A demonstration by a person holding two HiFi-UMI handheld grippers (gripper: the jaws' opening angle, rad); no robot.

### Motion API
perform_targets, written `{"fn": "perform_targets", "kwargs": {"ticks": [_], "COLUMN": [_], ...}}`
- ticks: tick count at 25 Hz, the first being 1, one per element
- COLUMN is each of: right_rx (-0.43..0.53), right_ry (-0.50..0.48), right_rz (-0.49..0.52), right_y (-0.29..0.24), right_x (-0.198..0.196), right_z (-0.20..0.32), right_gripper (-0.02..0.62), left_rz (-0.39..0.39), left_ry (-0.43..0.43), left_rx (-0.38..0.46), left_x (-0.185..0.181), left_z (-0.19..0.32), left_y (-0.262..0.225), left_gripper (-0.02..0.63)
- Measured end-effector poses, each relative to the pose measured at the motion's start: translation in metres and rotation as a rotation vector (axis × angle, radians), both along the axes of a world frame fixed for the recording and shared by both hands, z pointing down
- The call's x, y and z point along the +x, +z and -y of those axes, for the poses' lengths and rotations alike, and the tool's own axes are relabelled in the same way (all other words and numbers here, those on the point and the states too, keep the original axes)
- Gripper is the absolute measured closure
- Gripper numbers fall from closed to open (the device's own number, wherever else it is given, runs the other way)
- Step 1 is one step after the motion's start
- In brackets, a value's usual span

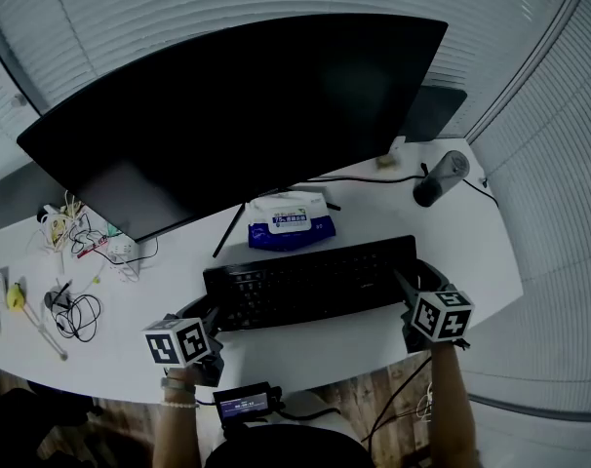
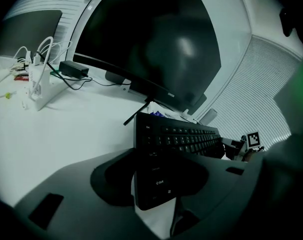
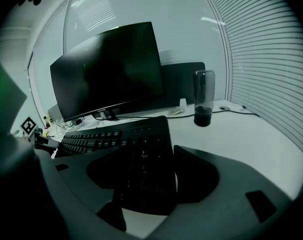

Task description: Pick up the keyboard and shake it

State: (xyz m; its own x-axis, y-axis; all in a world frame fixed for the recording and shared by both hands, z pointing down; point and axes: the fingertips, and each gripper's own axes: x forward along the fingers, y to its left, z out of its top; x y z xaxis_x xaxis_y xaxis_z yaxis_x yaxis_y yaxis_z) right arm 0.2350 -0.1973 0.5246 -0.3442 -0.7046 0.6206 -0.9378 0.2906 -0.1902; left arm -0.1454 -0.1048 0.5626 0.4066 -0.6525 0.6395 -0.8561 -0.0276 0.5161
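A black keyboard (image 1: 310, 283) lies lengthwise across the white desk (image 1: 305, 354), between my two grippers. My left gripper (image 1: 210, 320) is at its left end, and in the left gripper view the jaws sit against the front and back edges of the keyboard (image 2: 176, 139). My right gripper (image 1: 413, 295) clasps the right end the same way, the number-pad end of the keyboard (image 3: 141, 159) filling the gap between its jaws. Whether the keyboard rests on the desk or hangs just above it, I cannot tell.
A large dark monitor (image 1: 247, 105) stands close behind the keyboard. A blue and white wipes pack (image 1: 291, 220) lies between them. A dark tumbler (image 1: 440, 178) is at the back right. Cables and a power strip (image 1: 110, 247) clutter the left. The desk's front edge is just below my grippers.
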Motion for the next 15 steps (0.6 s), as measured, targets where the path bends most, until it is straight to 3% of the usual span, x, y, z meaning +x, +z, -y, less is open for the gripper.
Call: {"fn": "perform_targets", "kwargs": {"ticks": [7, 15], "right_rx": [-0.114, -0.211], "right_ry": [-0.006, 0.009], "right_rz": [0.016, 0.005], "right_y": [0.041, 0.069], "right_x": [0.003, 0.012], "right_z": [0.004, 0.011], "right_gripper": [0.309, 0.308], "left_rz": [0.019, 0.041], "left_ry": [-0.006, -0.002], "left_rx": [-0.100, -0.156], "left_x": [0.003, 0.010], "left_z": [-0.003, 0.001], "left_y": [0.025, 0.038], "left_gripper": [0.433, 0.430]}}
